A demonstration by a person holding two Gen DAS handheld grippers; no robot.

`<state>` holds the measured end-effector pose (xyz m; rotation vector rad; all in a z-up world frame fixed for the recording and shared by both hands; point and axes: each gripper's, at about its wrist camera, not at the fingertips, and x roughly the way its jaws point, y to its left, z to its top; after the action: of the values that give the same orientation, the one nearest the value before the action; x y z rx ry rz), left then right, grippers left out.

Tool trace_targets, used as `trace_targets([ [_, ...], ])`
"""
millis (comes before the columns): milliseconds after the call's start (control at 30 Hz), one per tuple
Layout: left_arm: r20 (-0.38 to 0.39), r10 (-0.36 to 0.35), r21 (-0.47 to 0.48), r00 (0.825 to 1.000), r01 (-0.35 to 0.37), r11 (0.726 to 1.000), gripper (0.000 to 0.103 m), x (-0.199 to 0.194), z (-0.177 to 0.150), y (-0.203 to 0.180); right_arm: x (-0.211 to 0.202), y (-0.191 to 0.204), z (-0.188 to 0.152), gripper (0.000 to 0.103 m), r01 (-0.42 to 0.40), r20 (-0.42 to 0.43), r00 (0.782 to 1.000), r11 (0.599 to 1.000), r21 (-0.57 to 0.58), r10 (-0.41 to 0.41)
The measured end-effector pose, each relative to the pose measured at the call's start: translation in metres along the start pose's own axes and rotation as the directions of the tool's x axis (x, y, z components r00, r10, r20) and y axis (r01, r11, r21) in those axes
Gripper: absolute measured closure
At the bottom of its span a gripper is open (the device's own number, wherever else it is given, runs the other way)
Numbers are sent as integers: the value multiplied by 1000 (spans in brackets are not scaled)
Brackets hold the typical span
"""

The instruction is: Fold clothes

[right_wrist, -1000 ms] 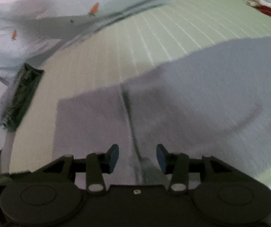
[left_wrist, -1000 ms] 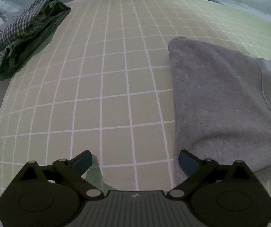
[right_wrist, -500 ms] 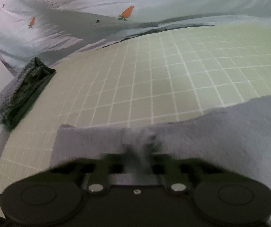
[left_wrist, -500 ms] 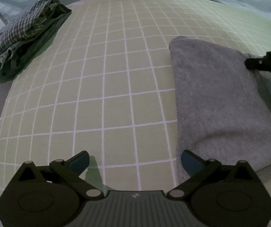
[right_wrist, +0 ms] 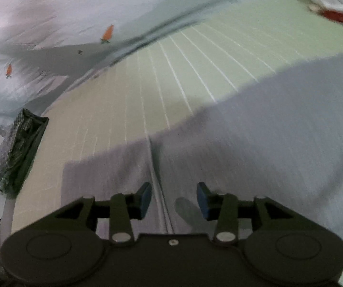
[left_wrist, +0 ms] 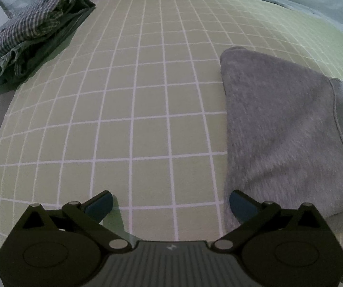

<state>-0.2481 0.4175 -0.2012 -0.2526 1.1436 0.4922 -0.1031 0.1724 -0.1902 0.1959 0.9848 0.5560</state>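
right view smeared; grey garment (right_wrist: 255, 143) cut off; red-white item (right_wrist: 334, 9) perhaps packaging.

this looks like a bedroom at home. the work surface is a pale green mat with a white grid (left_wrist: 147, 110) laid over a bed, filling the middle of both views. behind it, across the top of the right wrist view, lies pale bedding printed with small orange carrots (right_wrist: 108, 33). clothes lie on the mat: a crumpled checked shirt (left_wrist: 30, 35) at upper left and a grey folded garment (left_wrist: 281, 129) at right. lighting is dim and indoor.
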Motion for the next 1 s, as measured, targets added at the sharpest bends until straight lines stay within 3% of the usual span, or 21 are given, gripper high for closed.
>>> trace_targets([
  [100,-4,16,8,1000,-16,1000,0,0,2,-4,-12,-12,-13,59,27,-11,1000,999,33,-26],
  [233,-26,49,13,998,-49,999,0,-2,9,-9,-28,-29,-29,50,63,-28,998,995,77,-61],
  [300,-23,60,24,998,-59,998,0,-5,16,-15,-35,-30,-27,34,80,-15,997,995,54,-79],
  [367,-11,58,36,998,-58,998,0,-10,25,-24,-42,-35,-26,10,92,1,996,995,36,-93],
  [433,10,48,52,999,-48,998,0,-17,33,-37,-49,-45,-25,0,94,9,995,995,34,-95],
  [667,58,41,99,997,-47,994,0,-34,47,-105,-56,-98,-5,0,134,5,991,990,43,-135],
  [1000,-29,4,117,1000,-1,993,0,-17,45,-230,-74,-217,54,0,195,28,980,978,69,-198],
])
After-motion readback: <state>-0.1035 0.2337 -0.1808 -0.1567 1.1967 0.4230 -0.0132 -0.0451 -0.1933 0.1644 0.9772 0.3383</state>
